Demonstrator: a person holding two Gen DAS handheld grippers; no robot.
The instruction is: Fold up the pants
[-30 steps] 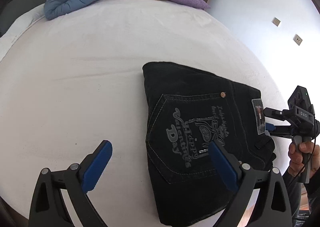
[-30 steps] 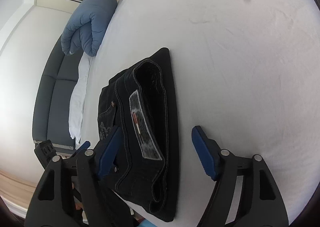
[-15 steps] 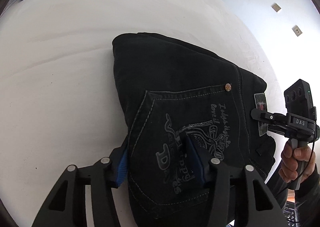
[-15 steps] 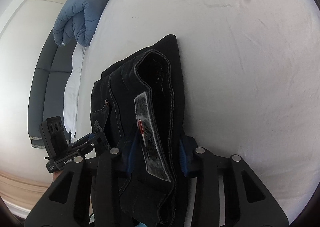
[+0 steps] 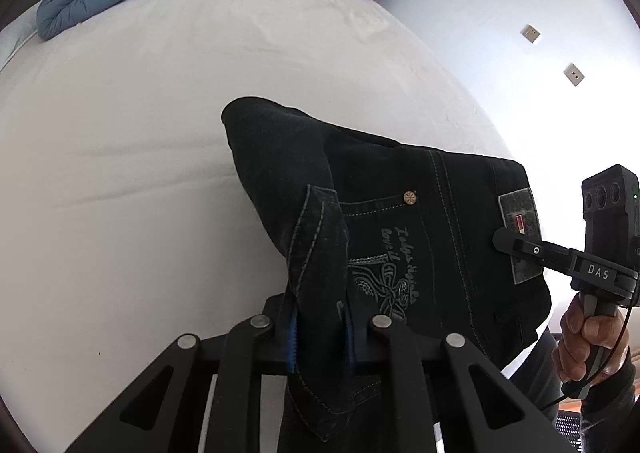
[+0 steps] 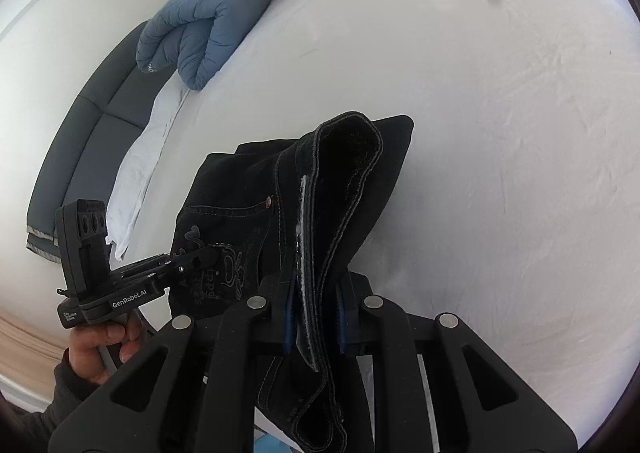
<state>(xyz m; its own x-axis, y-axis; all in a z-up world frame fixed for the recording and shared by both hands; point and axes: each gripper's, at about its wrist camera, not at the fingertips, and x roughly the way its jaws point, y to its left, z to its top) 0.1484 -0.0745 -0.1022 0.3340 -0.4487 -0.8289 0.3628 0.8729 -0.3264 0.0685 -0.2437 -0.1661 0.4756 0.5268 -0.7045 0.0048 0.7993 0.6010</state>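
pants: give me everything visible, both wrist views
The pants are black denim with pale stitching, folded into a compact bundle on the white bed. The back pocket, bearing grey embroidered lettering and a copper rivet, faces up; a grey waistband patch sits at one end. The left gripper has just closed on a bunched pocket-side fold; the right gripper has just closed on the waistband edge. The near side is lifted; the far edge appears to rest on the bed.

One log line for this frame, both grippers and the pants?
left gripper: shut on pants, jaws just closed | right gripper: shut on pants, jaws just closed | bed: pants partly lifted
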